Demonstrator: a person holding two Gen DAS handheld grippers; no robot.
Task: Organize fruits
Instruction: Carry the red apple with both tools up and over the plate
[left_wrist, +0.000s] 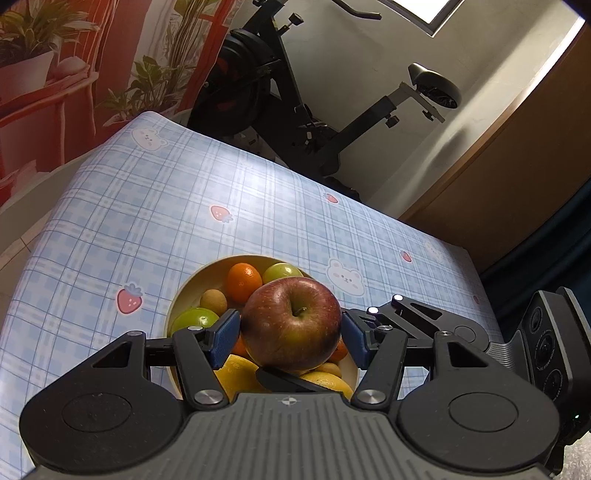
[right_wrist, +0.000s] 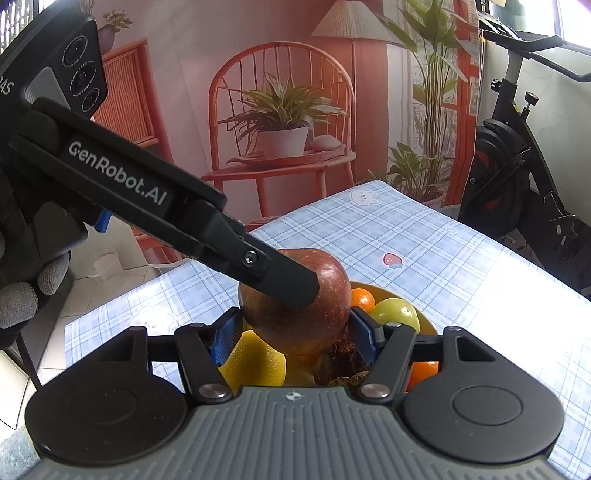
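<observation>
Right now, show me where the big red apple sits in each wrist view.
Left wrist view: big red apple at lower centre, between the blue pads, over the cream fruit bowl.
Right wrist view: apple at centre, partly behind the other tongs' black finger.
Shared landmark: round orange tangerine just behind the apple.

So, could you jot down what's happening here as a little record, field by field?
held fruit: red apple, over the bowl
left gripper: jaws closed on the apple's sides
right gripper: jaws closed on the same apple, crosswise
bowl contents: orange, green apple, lemon, other fruit
surface: blue checked tablecloth
background: exercise bike
</observation>
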